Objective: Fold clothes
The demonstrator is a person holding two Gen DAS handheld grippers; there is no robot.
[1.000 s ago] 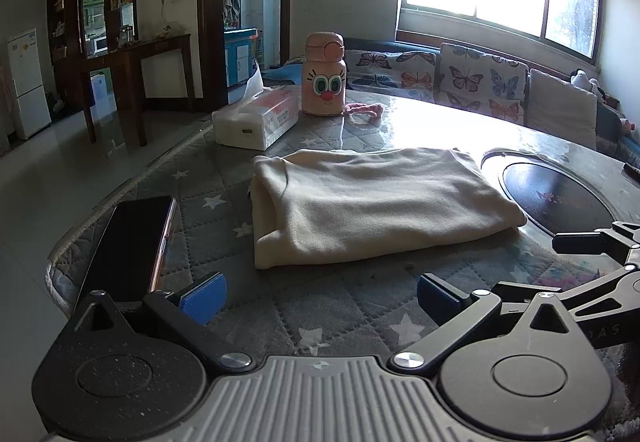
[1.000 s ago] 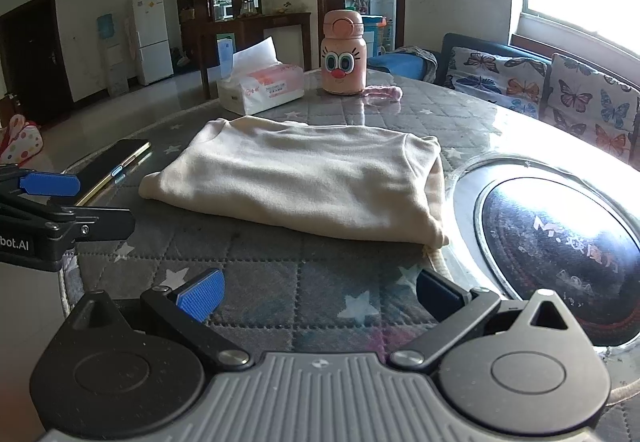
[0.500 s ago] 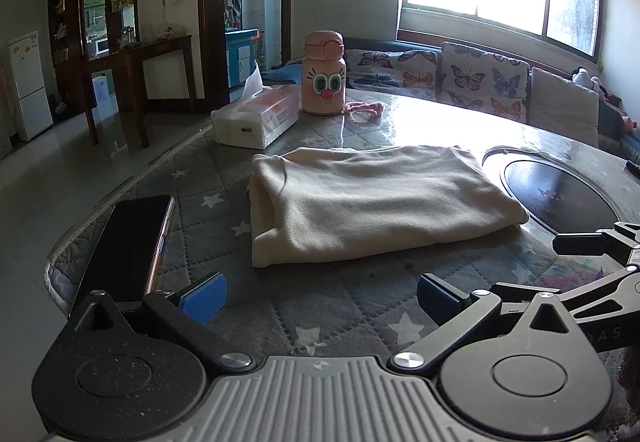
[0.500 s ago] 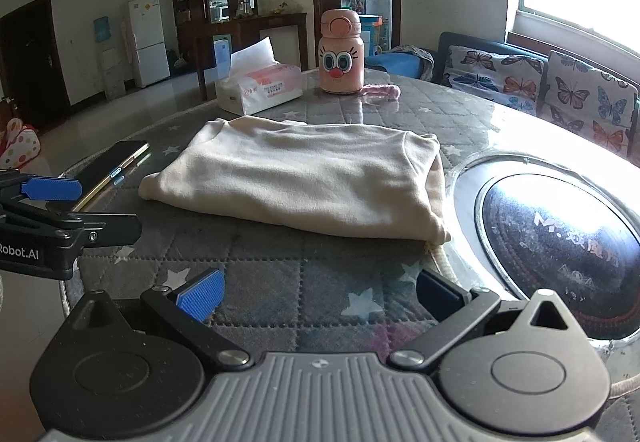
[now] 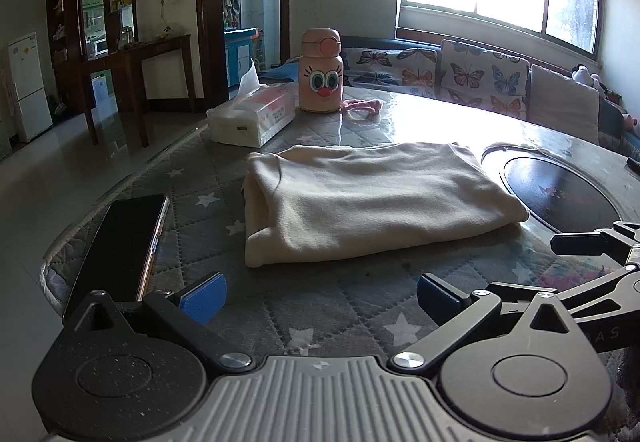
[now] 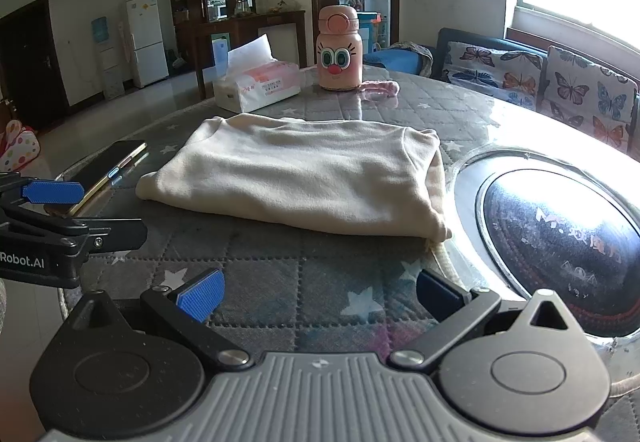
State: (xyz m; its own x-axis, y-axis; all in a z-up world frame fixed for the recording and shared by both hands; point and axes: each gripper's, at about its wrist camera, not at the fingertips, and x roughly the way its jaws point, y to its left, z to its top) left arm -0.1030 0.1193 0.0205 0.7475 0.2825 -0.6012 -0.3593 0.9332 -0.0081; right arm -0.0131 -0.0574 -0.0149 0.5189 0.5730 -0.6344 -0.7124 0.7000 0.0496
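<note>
Meanwhile nothing has shifted: both the left claw (image 5: 320, 296) and right claw (image 6: 320, 294) stay spread before the folded garment (image 5: 372, 202).

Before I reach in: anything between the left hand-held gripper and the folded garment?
Nothing: only bare quilted mat between left hand-held gripper and garment, in its wrist view.

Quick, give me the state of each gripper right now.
Left gripper: open, holding nothing, short of the folded cream garment.
Right gripper: open, holding nothing, also short of the garment.
</note>
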